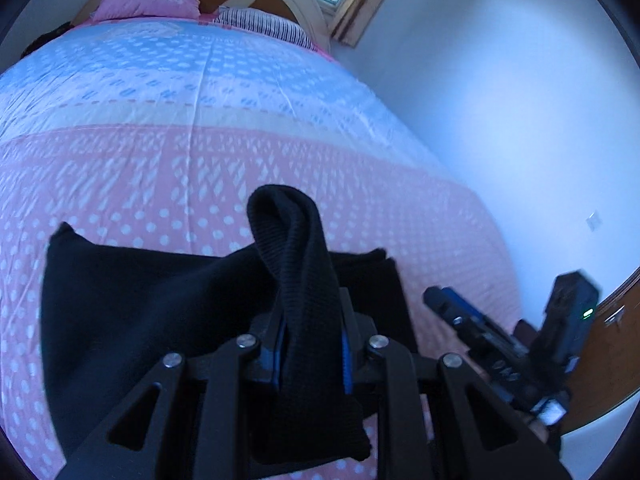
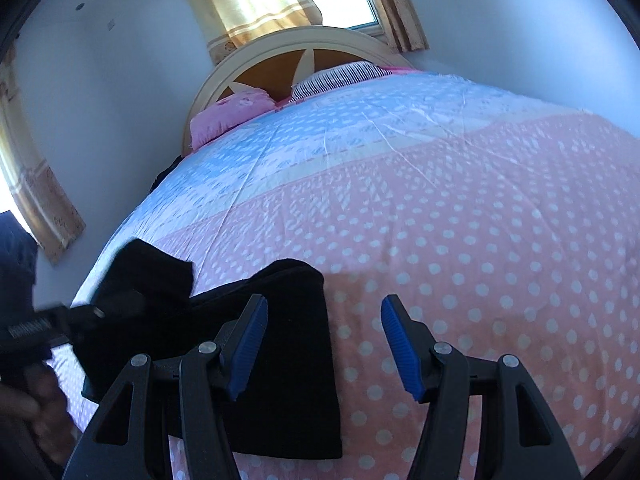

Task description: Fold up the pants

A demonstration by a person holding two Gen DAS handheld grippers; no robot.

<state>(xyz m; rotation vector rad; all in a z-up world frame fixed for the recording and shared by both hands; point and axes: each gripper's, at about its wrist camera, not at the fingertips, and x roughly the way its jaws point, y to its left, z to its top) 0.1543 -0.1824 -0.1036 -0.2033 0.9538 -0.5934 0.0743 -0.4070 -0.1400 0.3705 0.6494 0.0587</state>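
Black pants (image 1: 160, 312) lie partly folded on the near pink polka-dot part of the bedspread (image 1: 200, 152), close to the foot edge of the bed. One ribbed strip of the pants, cuff or waistband, can't tell which, is lifted off the pile and loops upward between the fingers of the left gripper (image 1: 312, 344), which pinch it tight, blue pads pressed against the cloth on both sides. In the right wrist view the pants (image 2: 280, 380) sit left of centre, a folded slab with a raised corner toward the left edge of the bed. Right gripper (image 2: 324, 344) hovers over the right edge of the pants, fingers spread wide, nothing between them; left blue pad (image 2: 248, 344) over black cloth, right pad over bare bedspread (image 2: 460, 220). Right gripper also visible in left wrist view at lower right (image 1: 440, 300), blurred. Farther up the bed: blue dotted band, pink pillow (image 2: 228, 116), striped pillow (image 2: 340, 76), cream and brown headboard (image 2: 280, 56), window with yellow curtain (image 2: 256, 4), white wall (image 1: 500, 100).
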